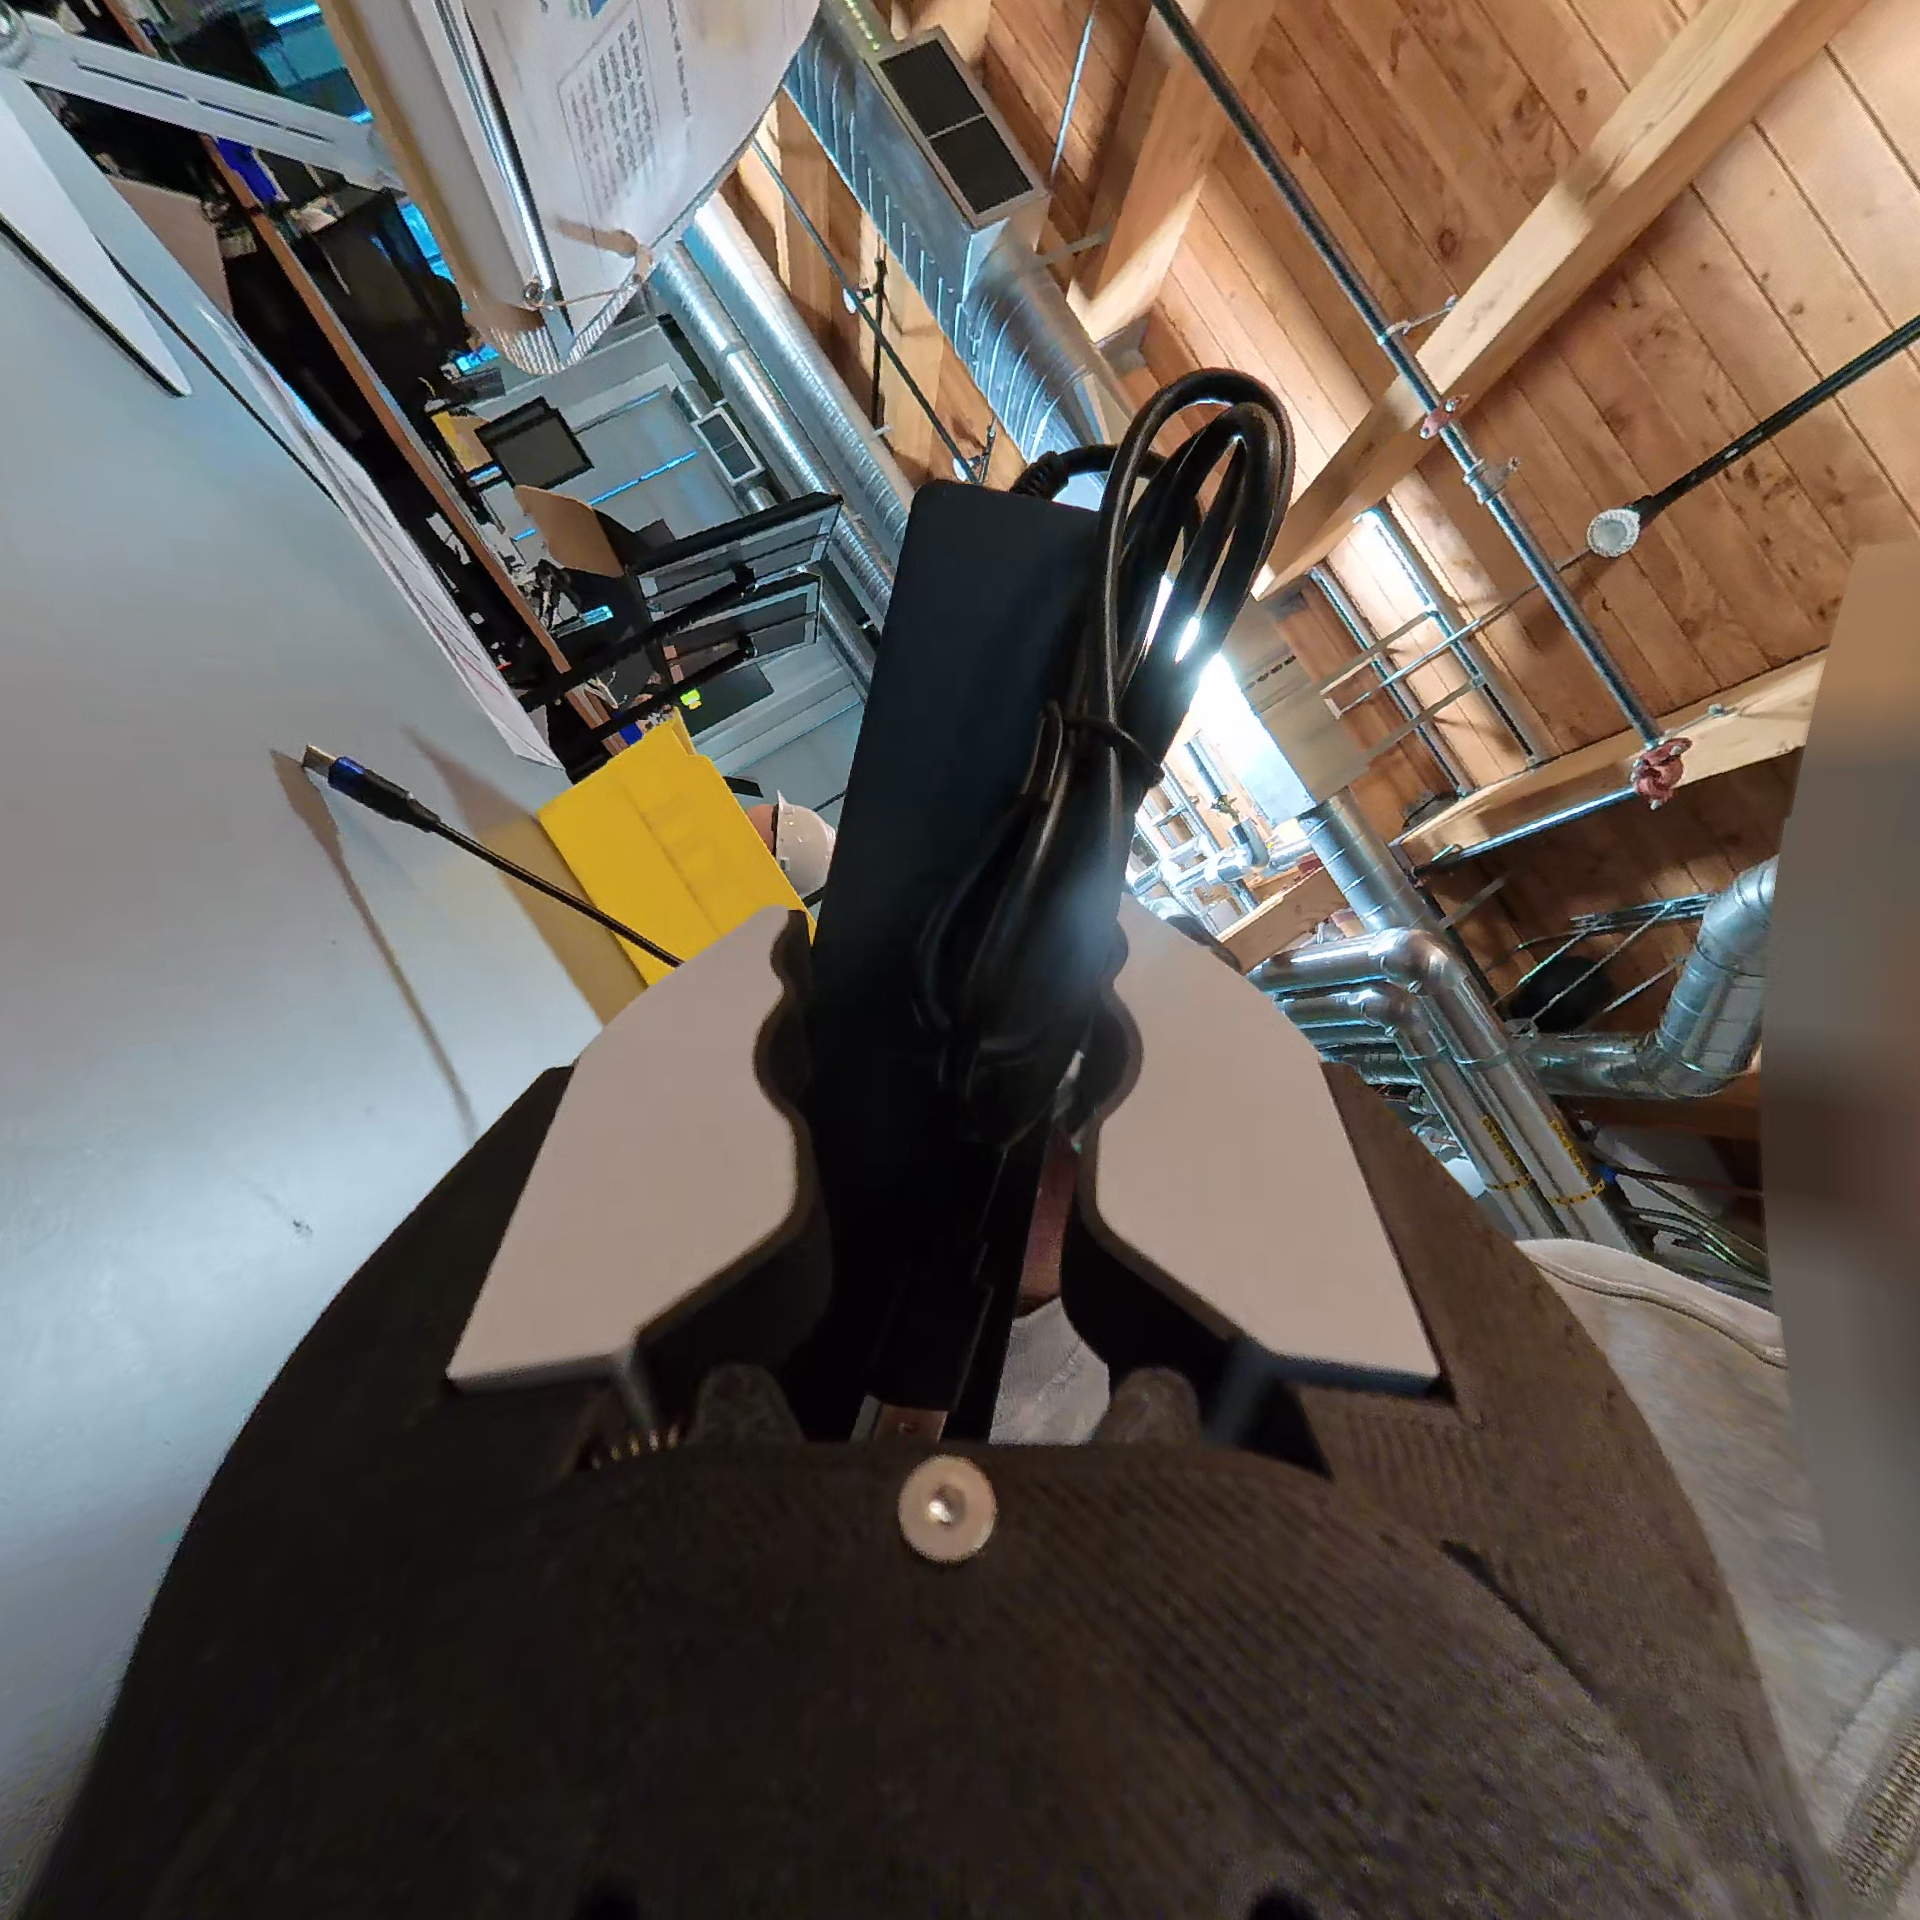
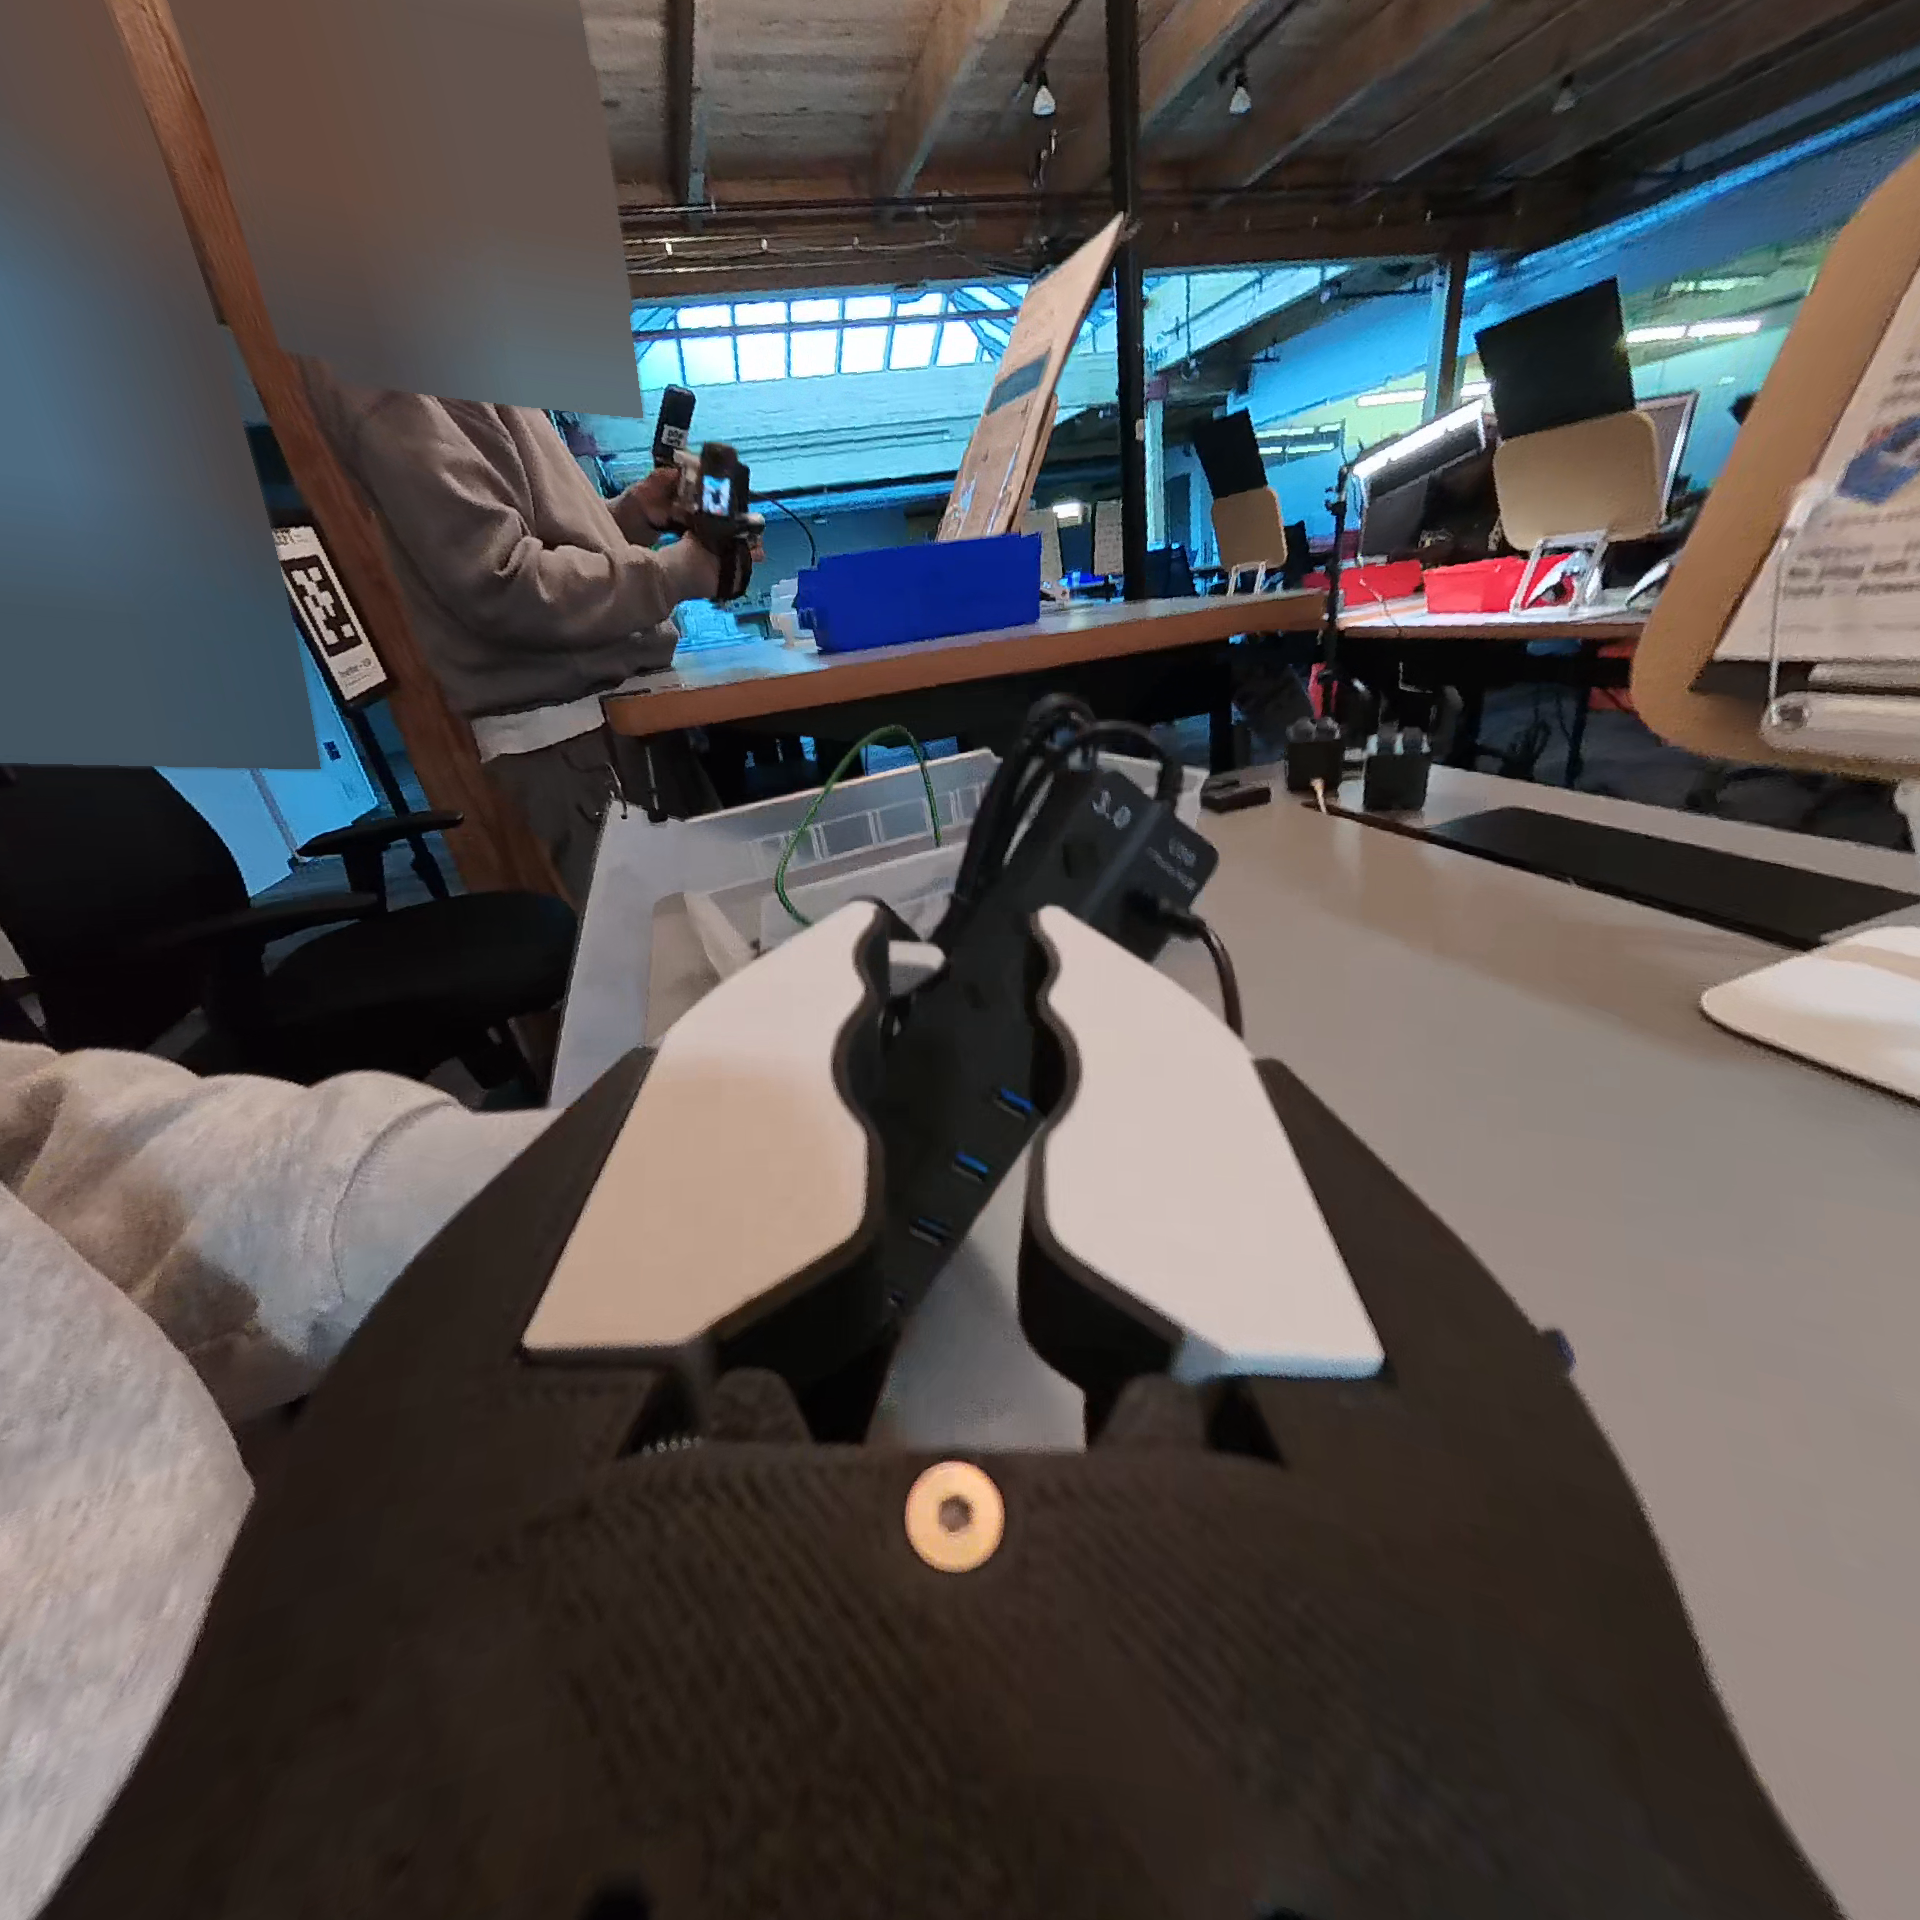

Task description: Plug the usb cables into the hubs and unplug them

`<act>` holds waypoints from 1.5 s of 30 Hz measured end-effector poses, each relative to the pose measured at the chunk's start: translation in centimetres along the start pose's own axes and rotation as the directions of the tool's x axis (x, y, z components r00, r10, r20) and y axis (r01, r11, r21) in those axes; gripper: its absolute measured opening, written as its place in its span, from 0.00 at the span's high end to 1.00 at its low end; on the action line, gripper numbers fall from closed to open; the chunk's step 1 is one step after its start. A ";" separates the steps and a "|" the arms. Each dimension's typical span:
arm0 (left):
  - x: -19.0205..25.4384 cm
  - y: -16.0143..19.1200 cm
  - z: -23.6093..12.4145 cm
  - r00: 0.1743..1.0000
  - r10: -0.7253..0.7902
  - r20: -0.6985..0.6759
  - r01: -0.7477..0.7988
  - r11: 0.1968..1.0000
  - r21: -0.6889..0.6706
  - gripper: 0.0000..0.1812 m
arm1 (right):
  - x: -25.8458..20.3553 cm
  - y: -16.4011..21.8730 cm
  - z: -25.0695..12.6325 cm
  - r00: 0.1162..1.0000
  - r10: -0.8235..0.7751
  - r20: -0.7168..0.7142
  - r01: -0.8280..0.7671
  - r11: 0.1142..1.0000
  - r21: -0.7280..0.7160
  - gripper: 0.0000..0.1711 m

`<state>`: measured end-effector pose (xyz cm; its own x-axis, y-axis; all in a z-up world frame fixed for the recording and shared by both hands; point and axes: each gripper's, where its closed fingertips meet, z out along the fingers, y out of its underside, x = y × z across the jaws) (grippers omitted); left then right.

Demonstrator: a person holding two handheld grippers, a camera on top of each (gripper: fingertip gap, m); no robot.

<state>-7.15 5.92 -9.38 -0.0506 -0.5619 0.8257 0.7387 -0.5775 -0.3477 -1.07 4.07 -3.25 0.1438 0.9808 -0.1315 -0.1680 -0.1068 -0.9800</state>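
Note:
In the left wrist view my left gripper [image 1: 956, 935] is shut on a long black USB hub [image 1: 956, 727] and holds it raised, pointing toward the ceiling. A tied bundle of black cable [image 1: 1143, 623] lies against the hub. A loose USB cable with a blue plug [image 1: 348, 777] lies on the grey table [image 1: 156, 987] to the left. In the right wrist view my right gripper [image 2: 961, 920] is shut on a black USB hub [image 2: 966, 1132] with blue ports, tilted up over the table [image 2: 1455, 1195]. A thin black cable [image 2: 1221, 961] is plugged in at its far end.
A clear plastic bin [image 2: 831, 831] with a green wire [image 2: 842, 769] stands just beyond the hub. A black mat [image 2: 1662, 873] and a white stand base [image 2: 1829, 1008] lie to the right. A black office chair [image 2: 260, 935] and another person [image 2: 520, 582] are at the left.

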 end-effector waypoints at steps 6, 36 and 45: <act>-0.7 -0.1 0.9 1.000 -0.013 -0.005 0.013 1.000 0.003 0.72 | -1.2 -5.1 3.9 0.996 -0.039 0.086 0.039 0.999 0.007 0.89; -1.3 -0.6 1.2 0.997 -0.072 -0.023 0.073 0.997 0.015 0.72 | 1.9 14.7 30.5 0.976 0.003 0.219 0.219 -0.010 -0.976 0.97; -1.5 -0.4 1.5 0.998 -0.059 -0.014 0.060 0.998 0.003 0.72 | 2.2 14.6 30.0 0.973 -0.029 0.231 0.230 -0.012 -0.973 0.91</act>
<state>-6.33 7.85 -9.77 -0.1036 -0.5345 0.8388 0.7365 -0.6080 -0.2965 -32.48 9.52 -13.33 -0.0804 0.9946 -0.0655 0.9841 0.0687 -0.1640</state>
